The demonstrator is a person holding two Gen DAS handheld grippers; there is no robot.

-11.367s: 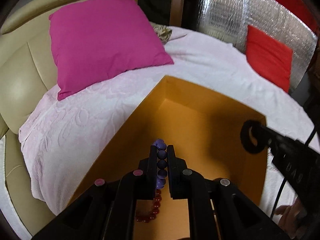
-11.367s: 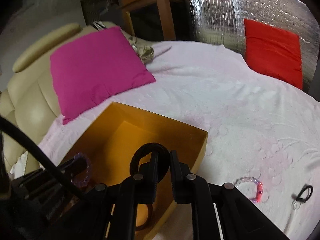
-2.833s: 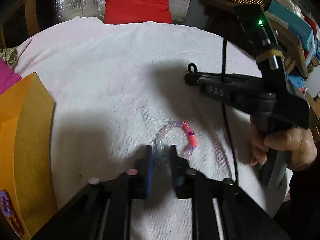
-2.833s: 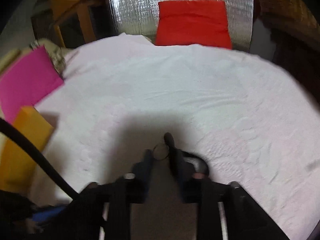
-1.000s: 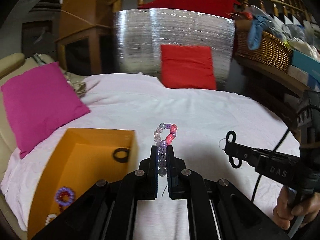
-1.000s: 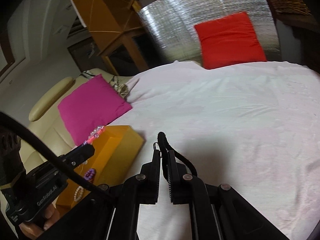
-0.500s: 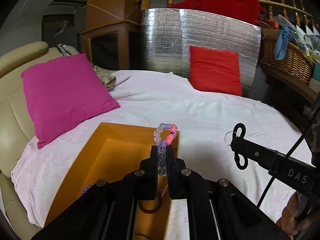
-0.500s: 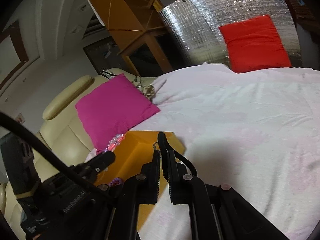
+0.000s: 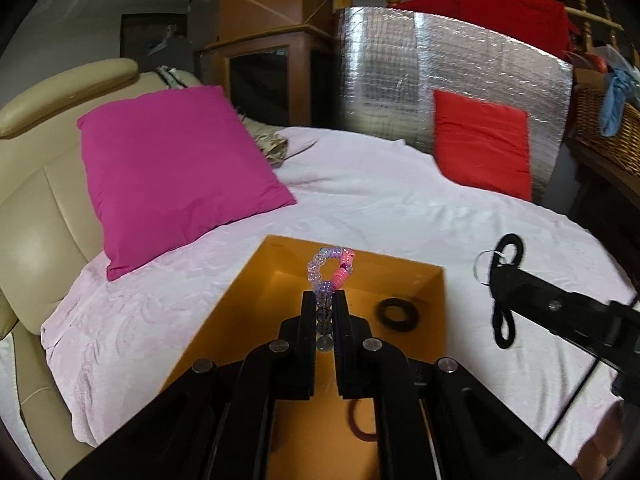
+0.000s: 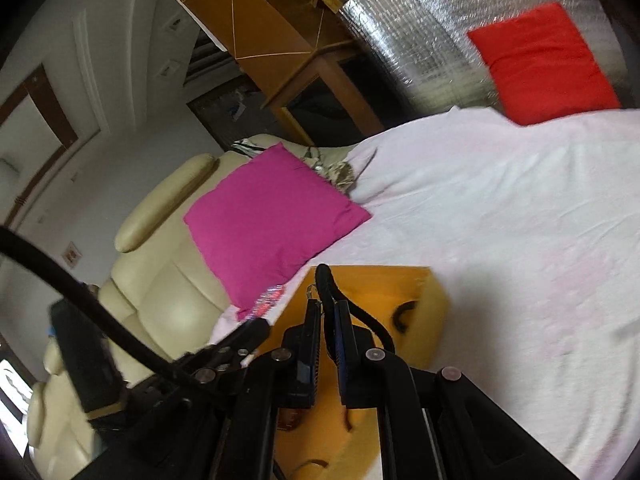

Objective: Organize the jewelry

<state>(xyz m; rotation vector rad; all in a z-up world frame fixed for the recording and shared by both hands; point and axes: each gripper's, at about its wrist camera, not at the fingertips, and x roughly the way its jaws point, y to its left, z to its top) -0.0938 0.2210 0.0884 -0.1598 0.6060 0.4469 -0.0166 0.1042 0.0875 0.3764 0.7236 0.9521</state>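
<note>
Bracelet (image 9: 330,276) of clear, purple and pink beads pinched in left gripper (image 9: 324,300), jaws narrow on its strand, loop sticking up past fingertips, above orange box (image 9: 436,308). Seen blurred from right wrist view too (image 10: 269,298), just left of box's far corner. Right gripper (image 10: 325,312) clamped tight on black cord loop (image 10: 326,280) with small metal ring (image 10: 310,291) at its top; held over box's near-right side. In left view, right gripper (image 9: 505,276) just right of box, cord loop (image 9: 507,292) and ring (image 9: 485,268) hanging off its tip. Inside box: black ring (image 9: 398,314) on floor near right wall, dark red band (image 9: 360,424) closer in, partly hidden behind fingers. Box resting on pale pink blanket (image 9: 392,208). Magenta pillow (image 9: 176,168) left of and beyond box, red pillow (image 9: 482,144) beyond it against silver foil panel (image 9: 400,80).
</note>
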